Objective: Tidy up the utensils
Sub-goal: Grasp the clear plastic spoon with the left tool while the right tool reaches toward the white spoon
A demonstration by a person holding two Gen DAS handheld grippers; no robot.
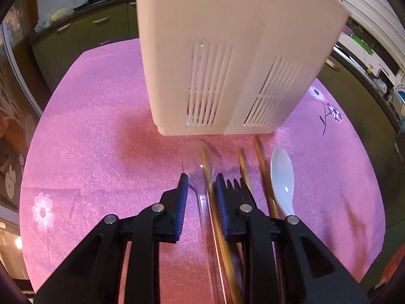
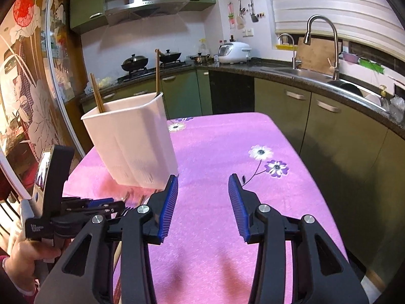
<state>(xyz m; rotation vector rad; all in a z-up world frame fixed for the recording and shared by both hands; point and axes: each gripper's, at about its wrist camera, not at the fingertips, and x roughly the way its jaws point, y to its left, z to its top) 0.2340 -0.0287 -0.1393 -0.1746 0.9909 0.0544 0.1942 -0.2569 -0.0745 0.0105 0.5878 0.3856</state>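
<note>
1. The left gripper [image 1: 201, 190] hangs low over the pink tablecloth [image 1: 96, 136], just in front of the white utensil holder [image 1: 227, 58]. Its jaws stand apart, with a clear plastic spoon [image 1: 200, 174] and one chopstick [image 1: 217, 215] lying between them; nothing is clamped yet.
2. The step in hand looks like picking one of these up for the holder. The spoon and that chopstick touch or overlap, so closing here would likely catch both. Shifting sideways, so that only one handle sits between the pads, would help.
3. The clear spoon is hard to see and probably slippery. A grip on the handle, not the bowl, should hold better.
4. The holder is tall, so the piece has to be lifted above its rim and tipped upright before release.
5. The right gripper [image 2: 203, 209] waits to the right of the holder over bare cloth, jaws wide apart and holding nothing.
6. Count in front of the holder: one clear spoon, one white spoon [image 1: 283, 179], one black fork [image 1: 236, 186] partly behind the left gripper's finger, and three chopsticks.
7. Count inside the holder, from the right wrist view: a pair of chopsticks [image 2: 96, 93] at its left corner and one long wooden handle [image 2: 157, 71] at its far corner; what that handle belongs to is hidden.
</note>
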